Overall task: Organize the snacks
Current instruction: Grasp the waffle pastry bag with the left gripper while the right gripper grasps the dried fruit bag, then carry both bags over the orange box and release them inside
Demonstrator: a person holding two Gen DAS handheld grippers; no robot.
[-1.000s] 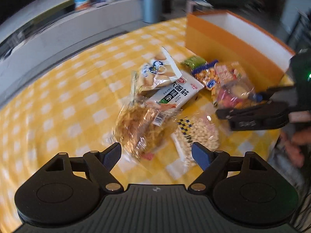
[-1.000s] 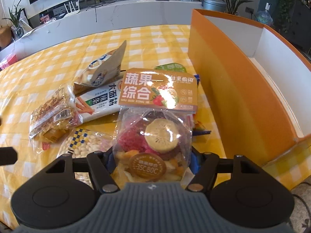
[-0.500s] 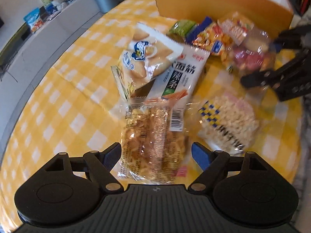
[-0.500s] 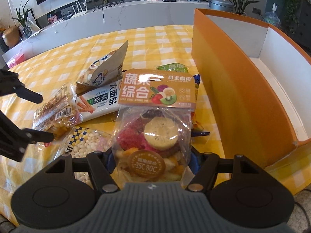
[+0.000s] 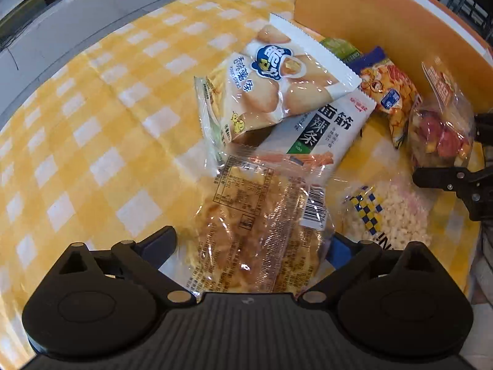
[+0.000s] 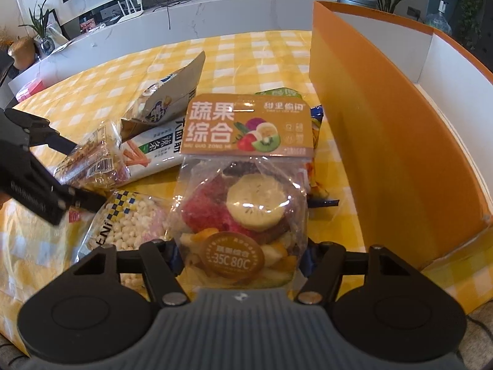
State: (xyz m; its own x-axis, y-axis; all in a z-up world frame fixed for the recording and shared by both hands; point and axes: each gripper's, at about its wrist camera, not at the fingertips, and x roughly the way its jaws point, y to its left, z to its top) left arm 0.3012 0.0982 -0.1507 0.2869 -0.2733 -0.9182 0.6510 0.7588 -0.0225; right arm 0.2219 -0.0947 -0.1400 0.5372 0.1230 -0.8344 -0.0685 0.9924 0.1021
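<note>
My right gripper (image 6: pixel 242 259) is shut on a clear bag of dried fruit with an orange header (image 6: pixel 243 191), held just above the table beside the orange box (image 6: pixel 385 141). The fruit bag also shows in the left wrist view (image 5: pixel 440 132). My left gripper (image 5: pixel 251 246) is open, its fingers either side of a clear bag of golden crisps (image 5: pixel 255 234) lying on the yellow checked tablecloth (image 5: pixel 92 123). The crisps bag also shows in the right wrist view (image 6: pixel 92 163).
On the cloth lie a potato-stick bag (image 5: pixel 277 77), a white spicy-strip pack (image 5: pixel 320 129), a puffed-bean bag (image 5: pixel 391 212), an orange snack bag (image 5: pixel 388 92) and a green packet (image 5: pixel 339 47). The box is open-topped with white inside (image 6: pixel 456 71).
My left gripper has moved forward and down, so the crisps bag now sits between its open fingers. My right gripper has kept its hold on the fruit bag, nearly still.
</note>
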